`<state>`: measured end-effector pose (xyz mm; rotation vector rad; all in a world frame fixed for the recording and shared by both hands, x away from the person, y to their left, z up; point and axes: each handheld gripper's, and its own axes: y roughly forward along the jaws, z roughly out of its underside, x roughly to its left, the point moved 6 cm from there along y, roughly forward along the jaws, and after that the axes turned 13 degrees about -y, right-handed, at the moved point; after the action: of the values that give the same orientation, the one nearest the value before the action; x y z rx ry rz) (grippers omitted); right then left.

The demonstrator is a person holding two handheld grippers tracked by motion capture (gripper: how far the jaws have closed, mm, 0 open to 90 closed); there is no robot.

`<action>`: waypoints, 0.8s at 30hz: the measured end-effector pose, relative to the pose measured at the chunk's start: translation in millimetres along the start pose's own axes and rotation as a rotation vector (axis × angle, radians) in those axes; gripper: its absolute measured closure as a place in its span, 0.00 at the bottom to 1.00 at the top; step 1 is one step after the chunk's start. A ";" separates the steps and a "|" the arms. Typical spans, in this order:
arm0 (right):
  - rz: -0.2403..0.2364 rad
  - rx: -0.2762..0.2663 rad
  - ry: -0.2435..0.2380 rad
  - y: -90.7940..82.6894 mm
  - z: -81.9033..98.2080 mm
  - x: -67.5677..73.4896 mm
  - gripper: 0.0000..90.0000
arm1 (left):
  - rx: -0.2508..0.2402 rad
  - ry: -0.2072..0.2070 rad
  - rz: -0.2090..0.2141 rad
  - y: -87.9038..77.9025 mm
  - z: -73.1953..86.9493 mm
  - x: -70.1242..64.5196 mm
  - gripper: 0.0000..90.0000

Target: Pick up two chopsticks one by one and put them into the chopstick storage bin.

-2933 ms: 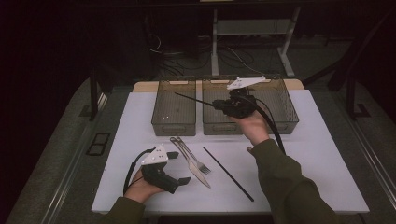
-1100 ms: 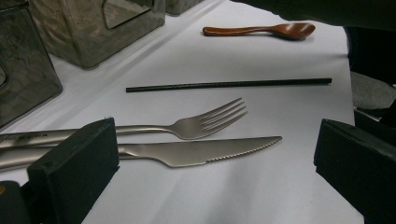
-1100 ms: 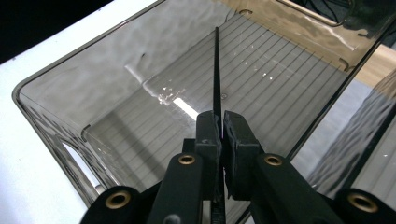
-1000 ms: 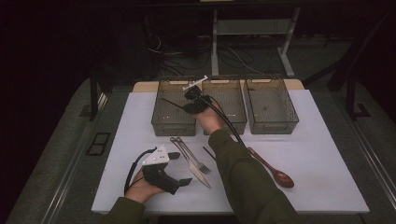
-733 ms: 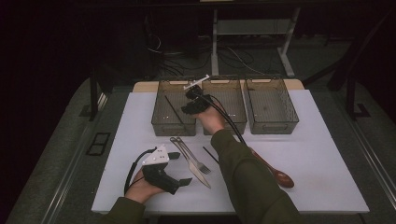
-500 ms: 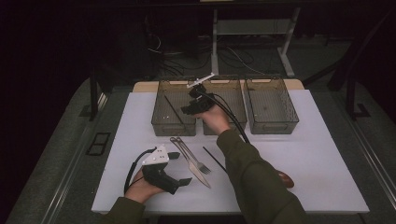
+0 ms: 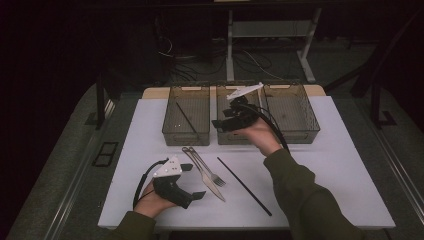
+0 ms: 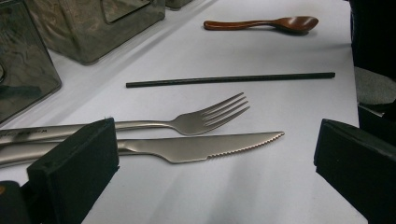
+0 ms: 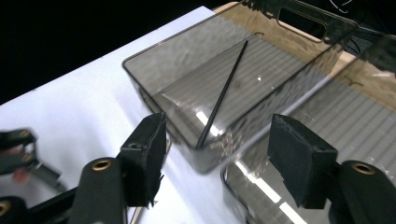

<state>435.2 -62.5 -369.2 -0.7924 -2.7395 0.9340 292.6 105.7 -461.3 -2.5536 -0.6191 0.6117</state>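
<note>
My right gripper (image 7: pixel 219 125) hovers over the front of the middle bin (image 7: pixel 226 139). Its jaws have just been opening and nothing is between them (image 9: pixel 219 158). A black chopstick (image 9: pixel 224 93) lies slanted inside the left bin (image 7: pixel 172 135), loose from the gripper. A second black chopstick (image 7: pixel 245 186) lies on the white mat, right of a steel fork (image 7: pixel 207 172) and knife (image 7: pixel 216 190). My left gripper (image 7: pixel 194 181) rests at the front left, open, with the fork (image 8: pixel 205 116) and knife (image 8: pixel 210 147) ahead of its jaws (image 8: pixel 215 172).
A third clear bin (image 7: pixel 314 127) stands at the back right. A wooden spoon (image 8: pixel 261 23) lies on the mat beyond the loose chopstick (image 8: pixel 229 79). The white mat (image 7: pixel 350 165) sits on a grey table with dark surroundings and cables behind.
The right gripper held a chopstick over the left bin, let it go there, and has drawn back to the right and upward. The left hand has stayed still.
</note>
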 end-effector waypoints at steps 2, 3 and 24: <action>0.001 -0.008 0.003 -9.3 6.5 -1.3 0.39 | 0.000 -0.001 0.002 0.1 0.1 -0.2 0.00; 0.000 -0.014 0.003 -14.0 9.6 -1.1 0.38 | 0.000 -0.003 0.003 0.3 0.1 -0.4 0.00; 0.005 -0.021 0.023 -77.4 91.0 9.2 0.23 | -0.004 -0.016 0.002 1.1 0.6 0.0 0.00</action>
<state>367.1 -157.5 -395.4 -0.8084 -2.7334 0.8922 292.6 105.1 -462.3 -2.5555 -0.6244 0.6326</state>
